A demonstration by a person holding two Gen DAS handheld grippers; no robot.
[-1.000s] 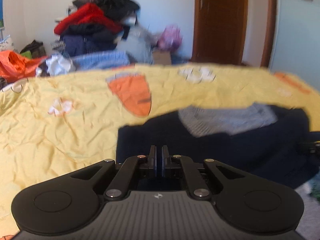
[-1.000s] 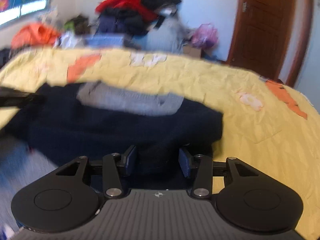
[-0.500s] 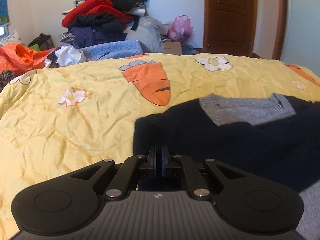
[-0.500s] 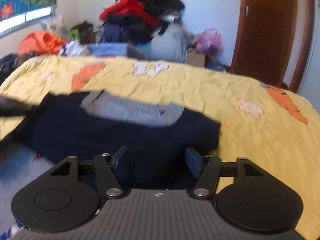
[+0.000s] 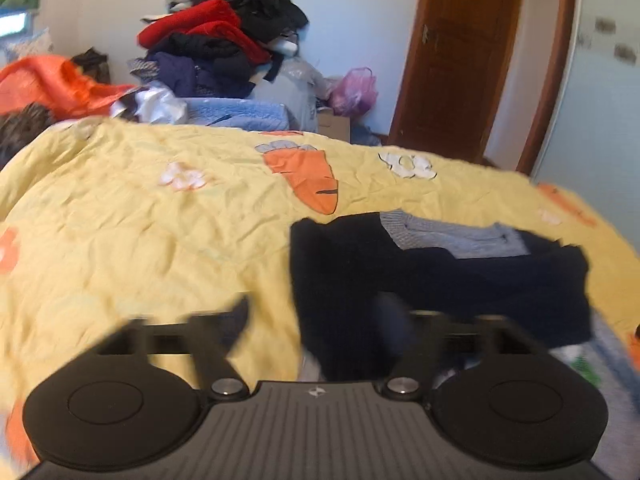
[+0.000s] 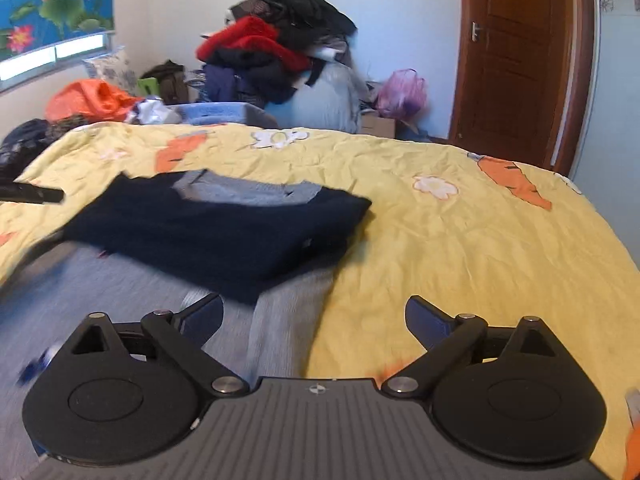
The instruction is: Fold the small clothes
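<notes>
One navy sweater [image 6: 224,228] with a grey collar band [image 6: 248,192] is seen folded on the yellow quilt [image 6: 440,248], lying partly over a grey garment [image 6: 132,292] spread beneath it toward the near edge. In the left wrist view the same sweater [image 5: 436,276] is found just ahead and to the right of the tool, its grey collar [image 5: 452,236] turned to the far side.

Two grippers are in view. The left gripper [image 5: 316,316] is shown with its two fingers spread apart — blurred, nothing held between them; the right-hand finger lies against the dark cloth, though contact cannot be judged. The right gripper [image 6: 314,320] is likewise held wide apart, empty, above the grey garment and the quilt, near the sweater's front corner but clear of it. A dark finger tip of the other tool [image 6: 32,194] is seen at the left edge of the right wrist view.

Printed on the quilt, three carrots [image 6: 516,184] and three white flowers [image 6: 434,187] can be counted in the right wrist view. Beyond the bed, one pile of clothes [image 6: 276,56], one orange bag [image 6: 92,100], one pink plastic bag [image 6: 402,94] and one brown door [image 6: 520,56] are visible — the pile too tangled for its pieces to be counted.
</notes>
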